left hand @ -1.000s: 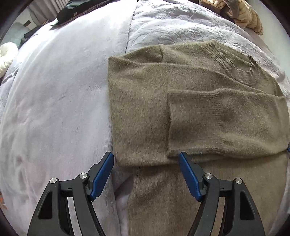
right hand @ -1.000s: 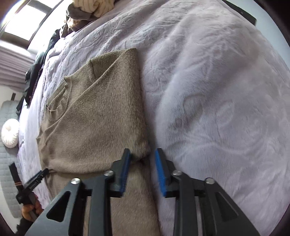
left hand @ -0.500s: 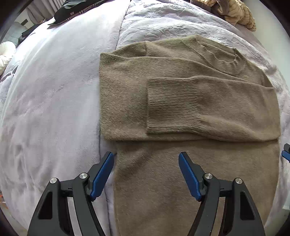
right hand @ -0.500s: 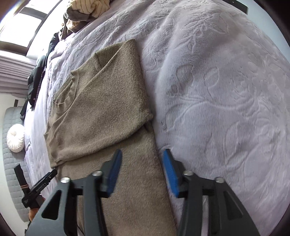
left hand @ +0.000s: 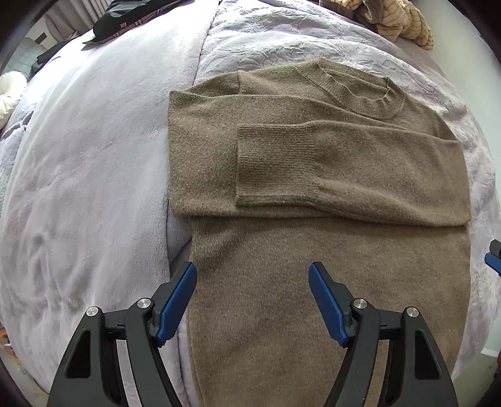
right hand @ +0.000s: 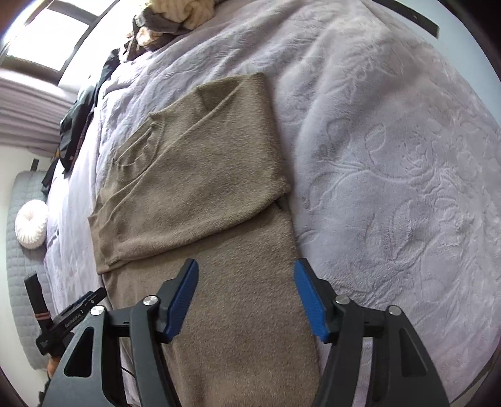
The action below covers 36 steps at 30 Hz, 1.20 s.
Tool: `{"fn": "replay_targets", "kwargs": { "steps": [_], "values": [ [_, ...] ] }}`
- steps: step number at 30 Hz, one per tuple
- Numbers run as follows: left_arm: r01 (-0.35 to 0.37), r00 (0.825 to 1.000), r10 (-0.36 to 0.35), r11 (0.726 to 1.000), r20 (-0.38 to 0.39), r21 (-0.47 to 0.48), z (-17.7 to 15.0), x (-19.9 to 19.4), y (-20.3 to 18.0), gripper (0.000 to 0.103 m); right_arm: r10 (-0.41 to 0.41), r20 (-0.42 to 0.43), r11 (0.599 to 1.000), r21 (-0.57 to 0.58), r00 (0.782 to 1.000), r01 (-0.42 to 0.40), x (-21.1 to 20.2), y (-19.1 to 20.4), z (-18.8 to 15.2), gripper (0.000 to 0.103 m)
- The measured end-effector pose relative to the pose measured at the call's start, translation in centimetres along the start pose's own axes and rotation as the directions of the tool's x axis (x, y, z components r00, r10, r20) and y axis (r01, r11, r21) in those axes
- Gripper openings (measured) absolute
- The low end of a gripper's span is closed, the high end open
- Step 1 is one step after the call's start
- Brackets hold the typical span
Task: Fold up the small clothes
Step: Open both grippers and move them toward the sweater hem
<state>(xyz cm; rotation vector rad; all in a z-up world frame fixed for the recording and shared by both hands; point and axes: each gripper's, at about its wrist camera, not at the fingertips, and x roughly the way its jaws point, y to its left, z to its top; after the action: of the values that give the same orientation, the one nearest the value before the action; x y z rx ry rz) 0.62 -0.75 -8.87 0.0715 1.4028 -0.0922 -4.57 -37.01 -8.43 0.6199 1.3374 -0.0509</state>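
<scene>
An olive-brown knit sweater (left hand: 313,175) lies flat on a lilac bedspread (left hand: 94,175), both sleeves folded across its chest and the ribbed cuff (left hand: 272,162) on top. My left gripper (left hand: 252,291) is open and empty above the sweater's lower left part. My right gripper (right hand: 245,288) is open and empty above the sweater's (right hand: 203,188) lower right edge. The right gripper's tip shows in the left wrist view (left hand: 493,261).
Dark clothes (left hand: 131,18) and a striped beige pile (left hand: 397,22) lie at the bed's far end. A white round cushion (right hand: 31,224) sits on a grey quilted surface left of the bed. The bed's near edge runs just below the sweater hem.
Both grippers have drawn back toward the sweater's hem, away from the folded sleeves. The right gripper has opened wider. The sweater has not moved.
</scene>
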Motion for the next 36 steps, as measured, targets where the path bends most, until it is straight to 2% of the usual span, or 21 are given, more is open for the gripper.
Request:
{"fn": "replay_targets", "kwargs": {
  "steps": [2, 5, 6, 7, 8, 14, 17, 20, 25, 36],
  "values": [
    [0.005, 1.000, -0.005, 1.000, -0.008, 0.004, -0.2, -0.2, -0.1, 0.075, 0.001, 0.003, 1.000, -0.027, 1.000, -0.001, -0.3, 0.7, -0.2, 0.078],
    [0.009, 1.000, -0.009, 1.000, -0.015, 0.013, -1.0, -0.8, -0.4, 0.077, 0.004, 0.001, 0.998, -0.055, 1.000, -0.004, -0.5, 1.6, -0.7, 0.079],
    [0.006, 1.000, -0.005, 1.000, -0.013, 0.018, -1.2, -0.9, -0.4, 0.091, 0.006, -0.002, 0.998, -0.060, 1.000, -0.007, -0.5, 1.8, -0.8, 0.079],
    [-0.003, 1.000, 0.003, 1.000, -0.007, 0.022, -1.4, -0.7, 0.0, 0.099, 0.009, -0.004, 0.998, -0.062, 1.000, -0.009, -0.6, 2.0, -0.9, 0.079],
    [-0.017, 1.000, 0.016, 1.000, 0.012, 0.024, -1.7, -1.1, 0.0, 0.102, 0.011, -0.006, 0.998, -0.065, 1.000, -0.011, -0.6, 2.1, -1.0, 0.079],
    [-0.016, 1.000, 0.016, 0.999, 0.010, 0.046, -2.6, -1.7, 0.5, 0.102, 0.012, -0.003, 0.995, -0.096, 1.000, -0.012, -0.8, 3.0, -1.8, 0.081],
    [-0.014, 1.000, 0.014, 0.999, -0.002, 0.047, -2.8, -1.6, 0.8, 0.102, 0.002, 0.010, 0.991, -0.132, 1.000, -0.001, -1.0, 3.7, -2.3, 0.097],
    [-0.015, 1.000, 0.015, 0.999, -0.002, 0.044, -3.0, -1.7, 1.1, 0.102, 0.008, 0.009, 0.987, -0.163, 1.000, -0.007, -1.3, 4.3, -2.8, 0.103],
    [-0.020, 1.000, 0.021, 0.999, -0.007, 0.050, -3.4, -1.8, 1.3, 0.102, 0.015, -0.015, 0.986, -0.163, 1.000, -0.017, -1.4, 4.6, -3.4, 0.103],
    [0.017, 1.000, -0.017, 0.999, -0.018, 0.048, -4.0, -1.9, 1.7, 0.102, 0.033, -0.053, 0.995, -0.097, 0.998, -0.038, -1.2, 3.4, -4.0, 0.103]
  ]
}}
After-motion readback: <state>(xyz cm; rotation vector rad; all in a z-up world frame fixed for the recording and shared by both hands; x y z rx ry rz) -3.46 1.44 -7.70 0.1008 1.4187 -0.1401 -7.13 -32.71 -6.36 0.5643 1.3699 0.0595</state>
